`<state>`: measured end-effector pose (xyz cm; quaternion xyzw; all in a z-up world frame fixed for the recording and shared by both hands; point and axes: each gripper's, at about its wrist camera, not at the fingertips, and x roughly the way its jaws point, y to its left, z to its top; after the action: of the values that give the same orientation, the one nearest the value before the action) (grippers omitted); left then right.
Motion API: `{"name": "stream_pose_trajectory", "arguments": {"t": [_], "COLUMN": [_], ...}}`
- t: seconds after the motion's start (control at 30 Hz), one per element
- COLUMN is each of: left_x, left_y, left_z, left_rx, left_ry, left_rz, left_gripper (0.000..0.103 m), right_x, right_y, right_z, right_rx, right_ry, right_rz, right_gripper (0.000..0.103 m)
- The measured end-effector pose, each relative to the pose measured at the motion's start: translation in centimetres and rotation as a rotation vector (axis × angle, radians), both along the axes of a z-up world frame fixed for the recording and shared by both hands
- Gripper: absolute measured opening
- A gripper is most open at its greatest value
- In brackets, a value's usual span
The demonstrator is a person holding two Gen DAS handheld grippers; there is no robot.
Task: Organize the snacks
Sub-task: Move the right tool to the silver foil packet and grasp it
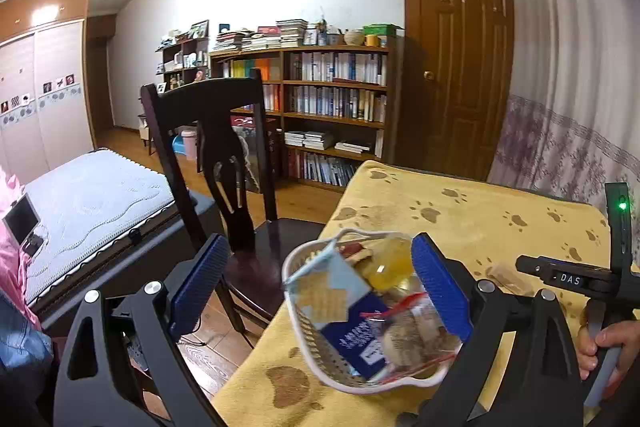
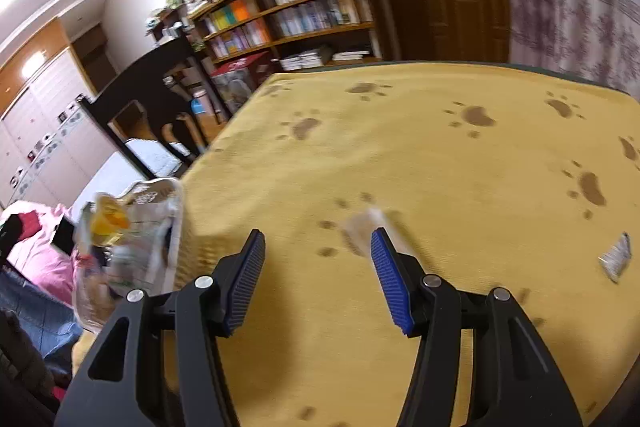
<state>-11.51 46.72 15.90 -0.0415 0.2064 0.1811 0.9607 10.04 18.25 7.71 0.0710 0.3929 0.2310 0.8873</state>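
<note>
Left wrist: white perforated plastic basket (image 1: pixel 316 343) near the table's left edge, already full of snacks: blue box (image 1: pixel 352 331), yellow jelly cup (image 1: pixel 390 263); left gripper (image 1: pixel 320 291) spread wide, holding nothing.
Right wrist: right gripper (image 2: pixel 318 275) parted, empty; blurred clear wrapper (image 2: pixel 364 227) just ahead, crinkly silver packet (image 2: pixel 616 261) far right, both loose on yellow paw-print cloth (image 2: pixel 420 155); judged mostly done.

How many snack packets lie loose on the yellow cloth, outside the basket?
2: a blurred clear packet just ahead of the right tongs, and a silvery one farther right. The tongs may hide others.
</note>
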Motion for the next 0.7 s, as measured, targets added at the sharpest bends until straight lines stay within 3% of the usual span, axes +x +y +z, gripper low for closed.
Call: {"name": "stream_pose_trajectory", "arguments": {"t": [0.7], "left_x": [3.2], "left_y": [-8.3], "left_z": [-0.1], "left_rx": [0.063], "left_ry": [0.057], "left_rz": [-0.168], "left_gripper": [0.094], "right_x": [1.0], "right_y": [-14.8], "right_z": [-2.3], "right_rx": [0.001], "right_ry": [0.040], "right_rz": [-0.291], "right_gripper": [0.059]}}
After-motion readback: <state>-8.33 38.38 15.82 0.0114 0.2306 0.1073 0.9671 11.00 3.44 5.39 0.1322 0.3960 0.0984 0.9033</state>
